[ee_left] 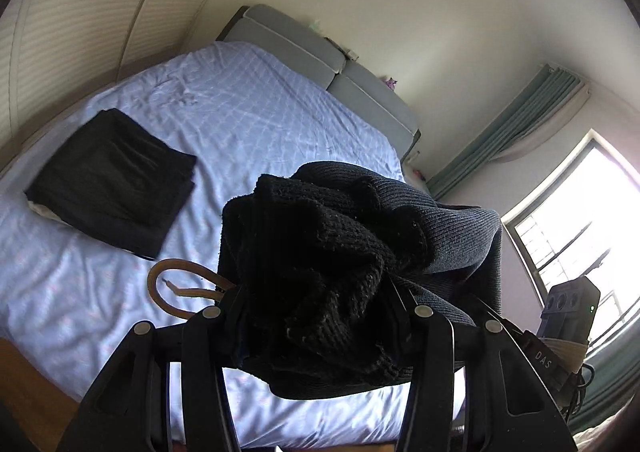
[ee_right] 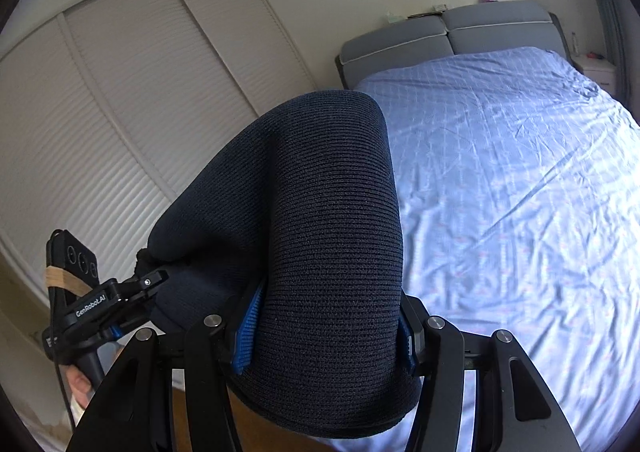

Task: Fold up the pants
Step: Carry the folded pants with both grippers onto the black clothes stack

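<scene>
Dark navy knit pants hang bunched between both grippers, lifted above the bed. My left gripper is shut on a crumpled black part of them. My right gripper is shut on a thick ribbed fold of the same pants; its blue pads press the cloth from both sides. The left gripper also shows at the lower left of the right wrist view. The fingertips are hidden by cloth in both views.
A bed with a light blue sheet lies ahead, with a grey headboard. A folded black garment stack sits on the sheet at the left. A tan curved strap lies near the pants. Louvred closet doors stand left; a window right.
</scene>
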The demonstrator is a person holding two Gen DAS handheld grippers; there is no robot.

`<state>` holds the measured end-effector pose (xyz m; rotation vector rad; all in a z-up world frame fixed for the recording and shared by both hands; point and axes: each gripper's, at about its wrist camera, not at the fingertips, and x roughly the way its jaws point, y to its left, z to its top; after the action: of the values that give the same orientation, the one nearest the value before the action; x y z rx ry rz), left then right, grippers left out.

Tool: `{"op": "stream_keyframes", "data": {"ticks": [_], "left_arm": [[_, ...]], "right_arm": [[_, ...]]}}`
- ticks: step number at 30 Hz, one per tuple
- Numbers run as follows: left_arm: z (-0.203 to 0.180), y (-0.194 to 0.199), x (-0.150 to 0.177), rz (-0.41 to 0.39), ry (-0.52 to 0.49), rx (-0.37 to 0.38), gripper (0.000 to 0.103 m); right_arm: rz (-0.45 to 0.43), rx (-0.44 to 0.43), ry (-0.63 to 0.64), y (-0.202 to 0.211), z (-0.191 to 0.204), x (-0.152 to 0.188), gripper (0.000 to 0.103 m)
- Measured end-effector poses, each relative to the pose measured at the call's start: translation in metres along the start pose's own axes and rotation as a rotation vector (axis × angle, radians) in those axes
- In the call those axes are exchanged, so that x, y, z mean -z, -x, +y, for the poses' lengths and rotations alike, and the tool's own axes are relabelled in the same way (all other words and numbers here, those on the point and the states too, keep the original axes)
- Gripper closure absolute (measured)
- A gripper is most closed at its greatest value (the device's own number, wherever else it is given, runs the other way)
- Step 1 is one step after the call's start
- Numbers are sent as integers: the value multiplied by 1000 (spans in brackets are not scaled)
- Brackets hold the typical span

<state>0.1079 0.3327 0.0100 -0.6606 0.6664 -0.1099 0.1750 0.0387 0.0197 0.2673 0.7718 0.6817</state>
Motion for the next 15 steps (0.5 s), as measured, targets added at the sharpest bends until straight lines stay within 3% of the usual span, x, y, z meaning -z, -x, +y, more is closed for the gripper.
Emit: {"op": "stream_keyframes", "data": {"ticks": [7,15], "left_arm": [[65,54,-32,-28,21,4,54],[98,86,-53,-100,40,-52,54]], "right_arm": [[-13,-12,32,-41,82,-1,48],[-2,-86,70,-84,101,-21,47]]}}
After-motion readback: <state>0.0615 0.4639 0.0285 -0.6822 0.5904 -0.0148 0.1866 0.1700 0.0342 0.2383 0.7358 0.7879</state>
